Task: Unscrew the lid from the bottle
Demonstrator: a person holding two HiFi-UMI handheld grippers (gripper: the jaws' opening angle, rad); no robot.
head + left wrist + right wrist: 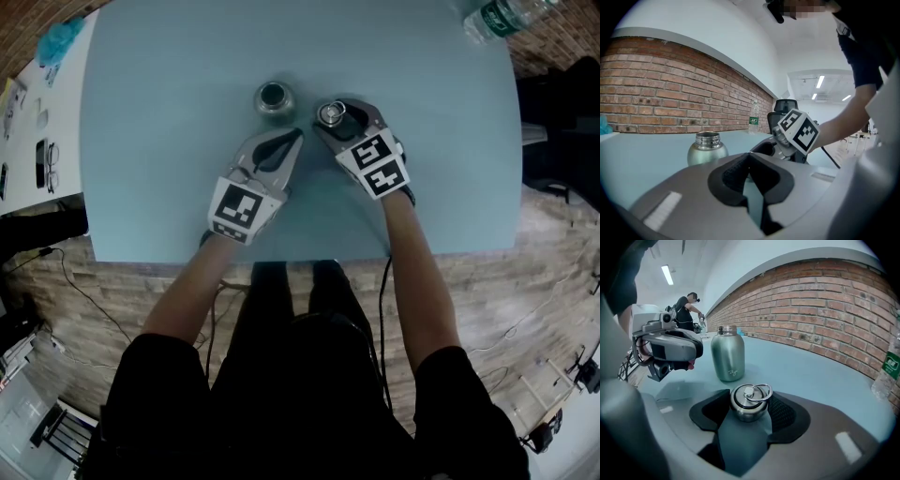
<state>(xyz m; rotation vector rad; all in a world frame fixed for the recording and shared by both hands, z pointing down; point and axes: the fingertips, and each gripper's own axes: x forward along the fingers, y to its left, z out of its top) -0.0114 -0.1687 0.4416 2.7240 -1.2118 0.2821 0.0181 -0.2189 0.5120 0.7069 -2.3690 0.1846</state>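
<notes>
A steel bottle (275, 97) stands upright on the light blue table (159, 141) with its neck open; it also shows as the bottle (707, 149) and the bottle (727, 355). Its round steel lid (750, 401), with a wire ring on top, sits upright between the pads of my right gripper (750, 405), which is shut on it. From the head view the lid (330, 114) lies just right of the bottle, inside my right gripper (336, 112). My left gripper (298, 133) is shut and empty, its tips (749, 154) close to the bottle's near side.
A plastic water bottle (502, 17) stands at the table's far right corner. A white side table at the left holds glasses (47, 164) and small items. A brick wall (825, 310) runs behind the table. A person (686, 310) stands far off.
</notes>
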